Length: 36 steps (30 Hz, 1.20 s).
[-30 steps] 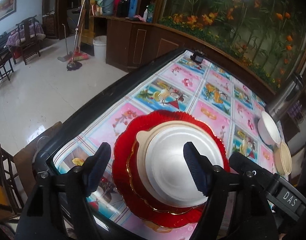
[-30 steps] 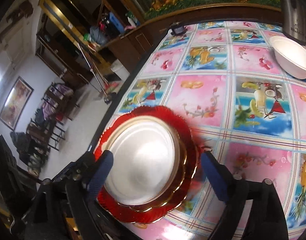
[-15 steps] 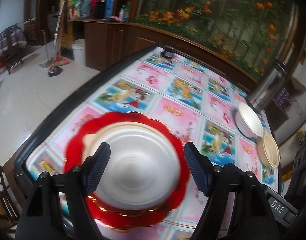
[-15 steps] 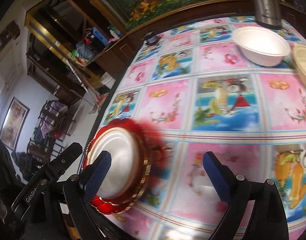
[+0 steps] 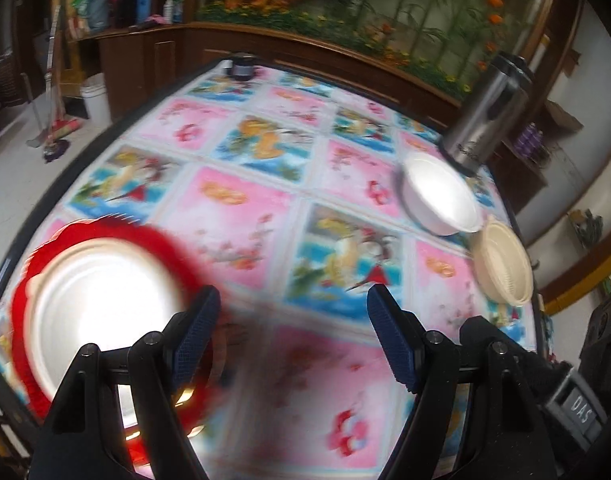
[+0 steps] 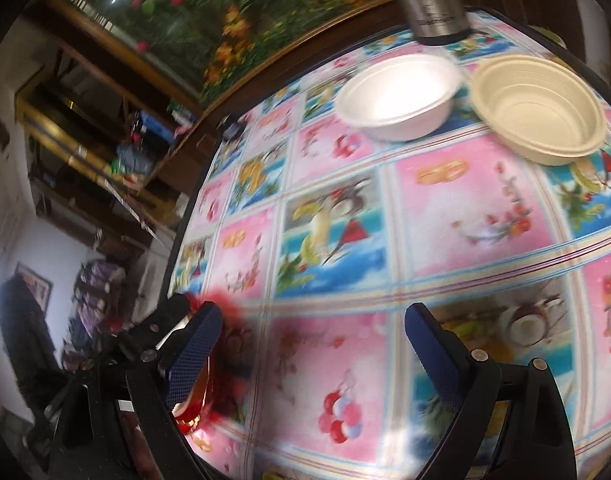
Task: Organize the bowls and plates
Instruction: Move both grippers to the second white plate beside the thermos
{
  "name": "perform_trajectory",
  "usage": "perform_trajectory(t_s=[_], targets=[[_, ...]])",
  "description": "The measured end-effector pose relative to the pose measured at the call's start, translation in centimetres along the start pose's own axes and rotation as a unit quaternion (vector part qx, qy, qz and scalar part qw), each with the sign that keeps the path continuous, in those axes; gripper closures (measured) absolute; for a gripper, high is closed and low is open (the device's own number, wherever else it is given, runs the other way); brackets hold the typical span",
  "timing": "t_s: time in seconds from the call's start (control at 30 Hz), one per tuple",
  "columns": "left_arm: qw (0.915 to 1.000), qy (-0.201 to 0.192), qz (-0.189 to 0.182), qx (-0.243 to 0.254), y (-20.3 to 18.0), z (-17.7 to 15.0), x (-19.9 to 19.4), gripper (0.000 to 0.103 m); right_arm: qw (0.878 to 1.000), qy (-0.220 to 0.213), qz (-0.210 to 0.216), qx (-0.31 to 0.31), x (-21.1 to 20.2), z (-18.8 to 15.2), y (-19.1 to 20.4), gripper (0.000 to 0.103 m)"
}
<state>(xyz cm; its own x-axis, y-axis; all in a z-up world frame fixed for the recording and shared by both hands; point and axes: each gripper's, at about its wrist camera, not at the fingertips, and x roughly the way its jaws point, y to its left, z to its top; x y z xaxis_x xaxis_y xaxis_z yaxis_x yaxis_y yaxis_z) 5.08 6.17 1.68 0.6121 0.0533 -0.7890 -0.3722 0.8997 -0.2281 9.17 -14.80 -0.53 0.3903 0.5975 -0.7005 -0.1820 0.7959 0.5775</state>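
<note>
- Both tongs stand spread wide with nothing between the pads: your left gripper (image 5: 293, 336) and your right gripper (image 6: 309, 354) each hang above the table (image 6: 385, 240), touching no dish.
- Your left view shows the stack whole though blurred: a white plate (image 5: 101, 300) lying flat on a red plate (image 5: 29, 264) at the table's near left edge. Your right view shows only a red sliver of it behind the left finger.
- Your right view looks into the two bowls at the far end: a white bowl (image 6: 397, 96) and a cream bowl (image 6: 537, 108), both mouth up, just beside each other, with a steel flask (image 6: 429, 0) behind them.
</note>
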Motion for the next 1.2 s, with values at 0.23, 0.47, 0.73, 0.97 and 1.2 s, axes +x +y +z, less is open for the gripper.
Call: perform_trajectory(t_s=[0.23,0.47,0.73,0.97,1.2], targets=[[0.9998,0.013,-0.011,0.010,-4.4,2.6,3.5,0.027,0.995,-0.025,0.043,0.087,-1.0,4.0,-4.1,0.008],[0.9990,0.042,-0.009,0.016,-7.9,5.4,7.9,0.027,0.986,-0.012,0.083,0.142,0.4,8.1,-6.4,0.008],[0.9981,0.061,-0.012,0.009,-10.7,7.4,11.8,0.027,0.989,-0.026,0.099,0.102,-0.9,15.2,-6.5,0.008],[0.9976,0.067,-0.008,0.010,-12.7,8.6,14.2,0.027,0.998,-0.010,0.043,0.043,1.2,21.1,-7.3,0.013],[0.9969,0.078,0.003,0.009,-13.6,9.2,16.3,0.027,0.999,0.035,-0.017,-0.011,4.9,23.8,-8.0,0.025]])
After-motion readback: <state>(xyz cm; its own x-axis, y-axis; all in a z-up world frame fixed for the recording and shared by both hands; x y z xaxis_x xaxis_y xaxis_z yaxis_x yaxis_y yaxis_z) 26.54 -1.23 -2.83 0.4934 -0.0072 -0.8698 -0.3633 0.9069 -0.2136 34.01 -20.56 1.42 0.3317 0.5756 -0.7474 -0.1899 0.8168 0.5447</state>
